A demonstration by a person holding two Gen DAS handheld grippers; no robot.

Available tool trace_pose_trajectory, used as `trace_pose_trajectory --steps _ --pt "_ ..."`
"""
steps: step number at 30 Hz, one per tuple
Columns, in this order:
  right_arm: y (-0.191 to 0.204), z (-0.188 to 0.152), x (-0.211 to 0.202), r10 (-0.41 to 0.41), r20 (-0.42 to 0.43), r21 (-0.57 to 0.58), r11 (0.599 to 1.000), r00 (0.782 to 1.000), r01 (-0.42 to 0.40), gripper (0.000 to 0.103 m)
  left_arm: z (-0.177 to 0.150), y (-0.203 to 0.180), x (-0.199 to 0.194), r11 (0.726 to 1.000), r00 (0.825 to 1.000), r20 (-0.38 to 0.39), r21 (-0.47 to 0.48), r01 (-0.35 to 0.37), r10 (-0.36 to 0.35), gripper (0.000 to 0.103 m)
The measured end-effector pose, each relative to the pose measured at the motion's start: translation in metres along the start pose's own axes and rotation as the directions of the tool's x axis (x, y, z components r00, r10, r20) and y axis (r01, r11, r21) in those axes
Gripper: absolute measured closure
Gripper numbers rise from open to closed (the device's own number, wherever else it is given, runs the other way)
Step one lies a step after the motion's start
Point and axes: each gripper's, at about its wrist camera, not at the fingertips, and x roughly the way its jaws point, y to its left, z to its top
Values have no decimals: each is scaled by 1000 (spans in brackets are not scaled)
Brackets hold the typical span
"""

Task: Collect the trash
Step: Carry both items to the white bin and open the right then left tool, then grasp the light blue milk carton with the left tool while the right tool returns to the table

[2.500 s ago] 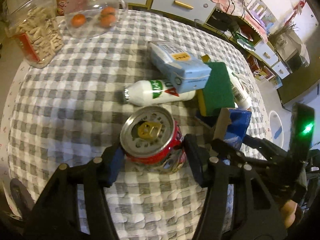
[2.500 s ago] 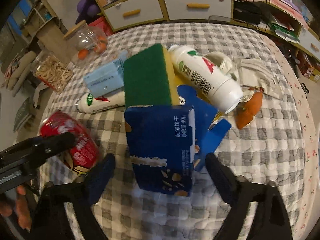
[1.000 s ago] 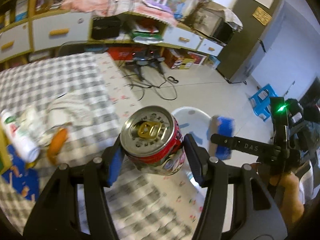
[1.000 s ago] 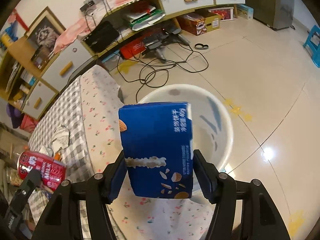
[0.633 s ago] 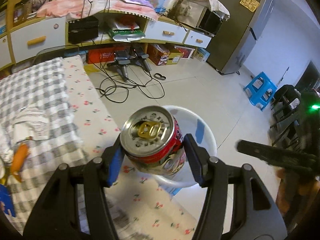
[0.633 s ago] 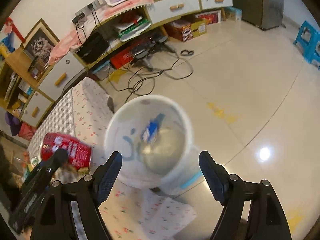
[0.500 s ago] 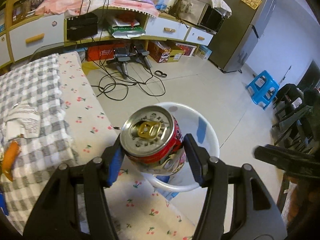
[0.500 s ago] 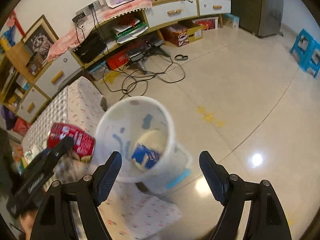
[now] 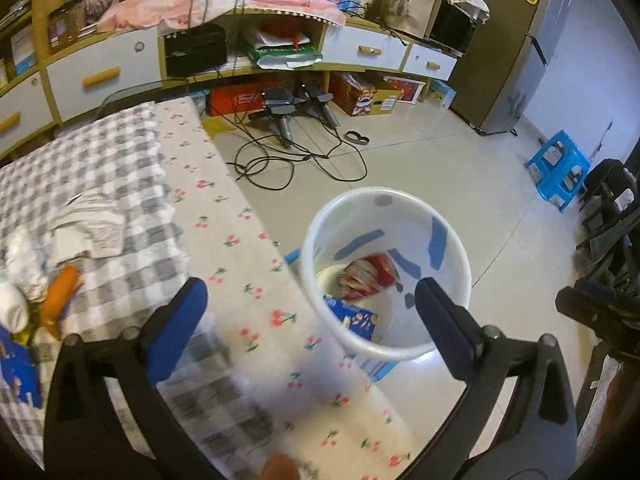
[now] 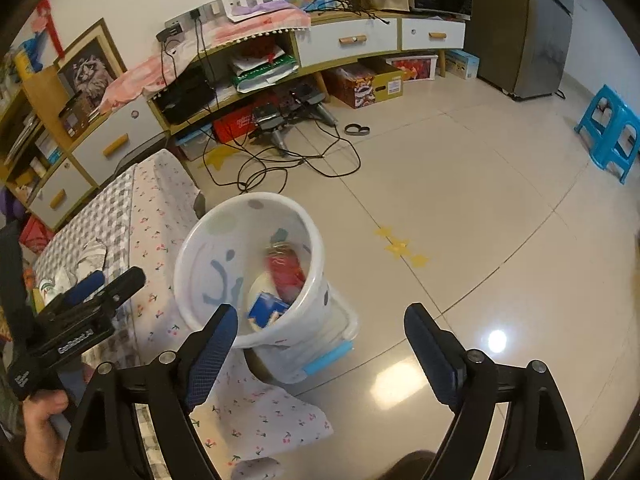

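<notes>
A white trash bin (image 9: 460,252) stands on the floor beside the table. Inside it lie a red soda can (image 9: 370,274) and a blue snack box (image 9: 354,318). My left gripper (image 9: 310,306) is open and empty, above the table edge and the bin. My right gripper (image 10: 320,334) is open and empty, above the bin (image 10: 188,248), where the can (image 10: 285,270) and the box (image 10: 267,308) also show. The left gripper (image 10: 86,294) shows at the left of the right wrist view.
The table with a checked and cherry-print cloth (image 9: 132,168) holds crumpled white paper (image 9: 90,226), an orange piece (image 9: 60,292) and a blue wrapper (image 9: 16,364). Cables (image 9: 296,160) lie on the floor. A blue stool (image 9: 558,168) stands at the right.
My left gripper opened and the red can dropped into the bin. Earlier my right gripper let go of the blue box, which fell into the bin too.
</notes>
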Motion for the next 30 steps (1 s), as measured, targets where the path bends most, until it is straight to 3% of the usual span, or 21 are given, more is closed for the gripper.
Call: trace_pose_trajectory --steps 12,19,25,30 --pt "61 -6 -10 12 30 -116 993 999 -9 11 -28 73 -58 988 989 -38 -65 -143 141 0" --pt "105 -11 -2 53 5 -173 983 999 -52 11 -36 120 -87 963 968 -59 -107 -248 242 0" --pt "139 -15 4 79 -14 -213 974 997 -80 11 -38 171 -104 928 950 -100 -207 -311 296 0" --pt "162 -17 10 86 -24 -245 965 996 -90 11 -37 225 -115 871 931 -145 -331 -364 334 0"
